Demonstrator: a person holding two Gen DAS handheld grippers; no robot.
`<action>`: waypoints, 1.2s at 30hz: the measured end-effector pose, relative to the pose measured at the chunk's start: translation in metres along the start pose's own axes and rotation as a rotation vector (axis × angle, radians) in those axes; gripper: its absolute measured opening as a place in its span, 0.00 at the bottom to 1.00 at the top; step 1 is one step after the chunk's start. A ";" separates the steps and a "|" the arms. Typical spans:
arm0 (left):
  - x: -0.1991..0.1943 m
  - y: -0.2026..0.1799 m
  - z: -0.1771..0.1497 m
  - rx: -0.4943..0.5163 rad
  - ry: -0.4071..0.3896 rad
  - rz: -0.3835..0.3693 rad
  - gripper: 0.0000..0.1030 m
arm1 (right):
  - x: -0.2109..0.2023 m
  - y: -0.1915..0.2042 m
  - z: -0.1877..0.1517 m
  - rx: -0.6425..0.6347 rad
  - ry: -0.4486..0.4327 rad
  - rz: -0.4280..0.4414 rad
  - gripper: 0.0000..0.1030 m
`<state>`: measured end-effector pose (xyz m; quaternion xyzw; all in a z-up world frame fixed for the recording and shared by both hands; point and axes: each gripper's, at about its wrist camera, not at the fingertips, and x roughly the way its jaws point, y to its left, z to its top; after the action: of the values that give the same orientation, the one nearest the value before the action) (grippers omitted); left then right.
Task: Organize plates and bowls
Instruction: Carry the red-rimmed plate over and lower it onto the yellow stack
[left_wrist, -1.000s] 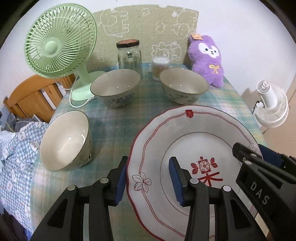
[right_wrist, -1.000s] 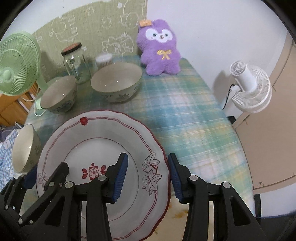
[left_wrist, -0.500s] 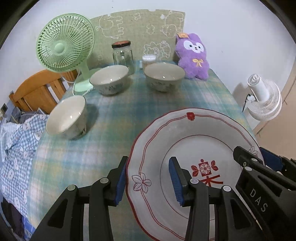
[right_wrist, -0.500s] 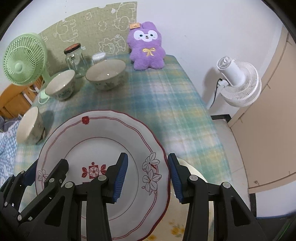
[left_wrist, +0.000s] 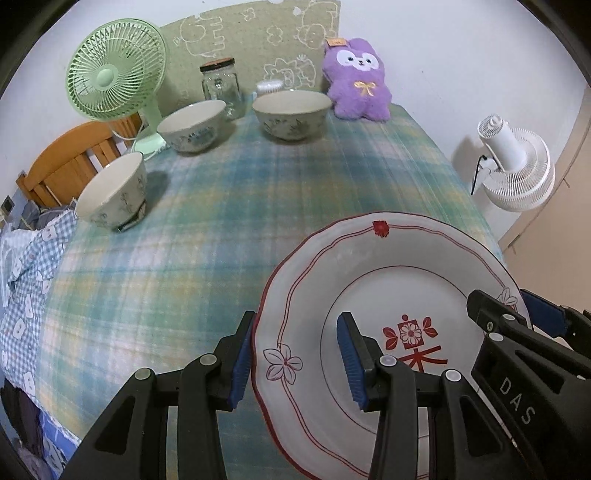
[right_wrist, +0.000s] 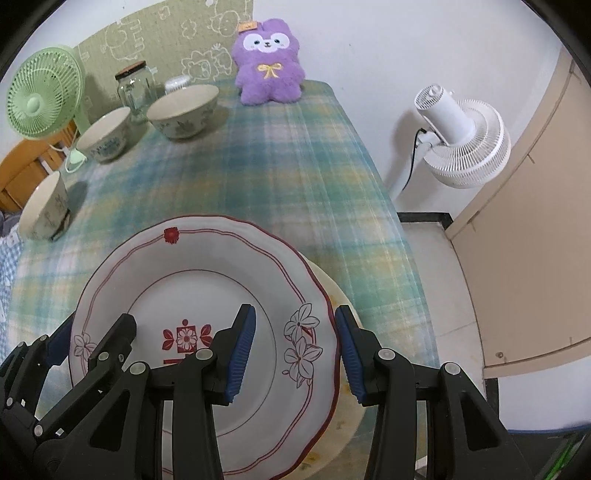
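Note:
A large white plate with red trim is held between both grippers above the near right part of the table. My left gripper is shut on its left rim, one finger under and one on top. My right gripper is shut on its right rim. A cream plate lies on the table just beneath it, mostly hidden. Three bowls stand farther off: one at the left edge, one by the fan, one at the back middle.
A green fan, a glass jar, a small white container and a purple plush line the back of the plaid-covered table. A wooden chair stands left; a white floor fan stands right.
Both grippers have pulled back toward the near right corner with the plate. The bowls look farther away, and the cream plate has come into view under the held plate.

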<state>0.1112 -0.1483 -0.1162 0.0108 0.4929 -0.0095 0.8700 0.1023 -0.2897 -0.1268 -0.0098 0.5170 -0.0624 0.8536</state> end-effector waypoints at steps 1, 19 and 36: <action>0.001 -0.003 -0.002 0.000 0.004 0.002 0.42 | 0.002 -0.002 -0.002 -0.004 0.004 -0.001 0.47; 0.013 -0.028 -0.019 0.033 0.008 0.075 0.42 | 0.023 -0.018 -0.014 -0.016 0.042 -0.012 0.47; 0.017 -0.040 -0.020 0.062 -0.010 0.139 0.46 | 0.028 -0.018 -0.015 -0.041 0.031 -0.040 0.49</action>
<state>0.1016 -0.1873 -0.1420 0.0719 0.4862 0.0354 0.8702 0.1007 -0.3099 -0.1572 -0.0369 0.5309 -0.0691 0.8438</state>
